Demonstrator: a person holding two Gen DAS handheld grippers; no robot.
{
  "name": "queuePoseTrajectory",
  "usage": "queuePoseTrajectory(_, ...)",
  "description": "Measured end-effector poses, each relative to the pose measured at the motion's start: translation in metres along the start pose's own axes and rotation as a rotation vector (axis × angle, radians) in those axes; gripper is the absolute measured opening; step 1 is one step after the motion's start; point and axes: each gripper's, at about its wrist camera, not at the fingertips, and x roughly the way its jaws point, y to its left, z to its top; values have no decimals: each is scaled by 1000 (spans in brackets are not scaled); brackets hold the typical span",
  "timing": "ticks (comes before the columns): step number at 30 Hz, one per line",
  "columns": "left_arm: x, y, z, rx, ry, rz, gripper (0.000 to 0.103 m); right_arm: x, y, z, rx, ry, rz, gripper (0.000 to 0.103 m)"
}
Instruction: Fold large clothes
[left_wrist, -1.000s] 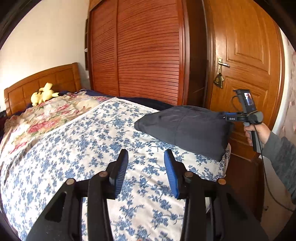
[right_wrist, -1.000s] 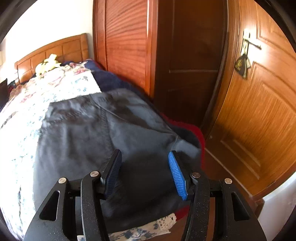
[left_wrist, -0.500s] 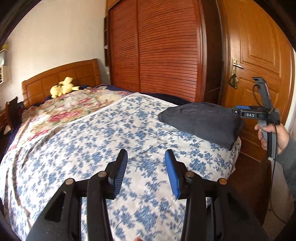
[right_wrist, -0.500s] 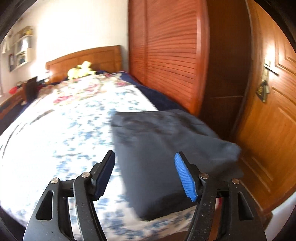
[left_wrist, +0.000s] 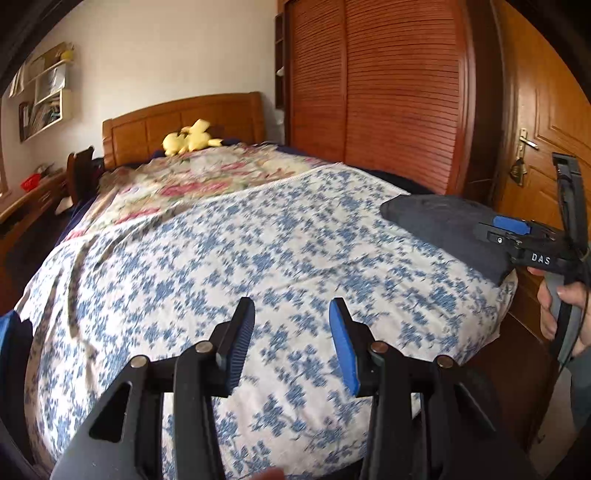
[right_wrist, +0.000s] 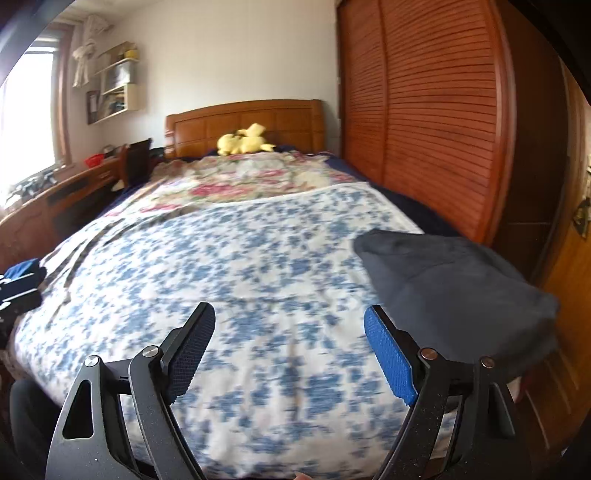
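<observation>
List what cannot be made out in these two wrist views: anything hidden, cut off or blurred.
- Folded dark garment: its near edge is hidden behind the right gripper in the right wrist view.
- Dark blue items: cut by the left frame edge in the right wrist view; what they are is unclear.
- Floral bedspread: pattern smeared by motion blur in both views.
- Shelf: contents too small to identify in the left wrist view.

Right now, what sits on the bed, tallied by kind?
Folded dark garment: 1
Yellow plush toy: 1
Blue-flowered cover: 1
Pink-flowered cover: 1
Dark blue cloth pile at the left edge: 1
Total: 5
</observation>
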Motion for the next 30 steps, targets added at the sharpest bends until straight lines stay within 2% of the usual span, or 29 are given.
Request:
queuePoseTrajectory(10,13,43,-39,-80,29,85,41,50,83,-27,-51,62,113,85)
queuePoseTrajectory(13,12,56,-49,-88,32,146,41,58,101,-33,-48,70,153,85)
queuePoseTrajectory(17,8,75,-62,-128,42,173,41,63,123,-38,-41,65,194,85)
queuePoseTrajectory(22,-14,92,-68,-175,15,216,41,50,147,-38,-40,45,237,85)
queuePoseTrajectory(30,-66,100,-52,-201,-89,250,41,7,173,-23,-56,-32,271,85)
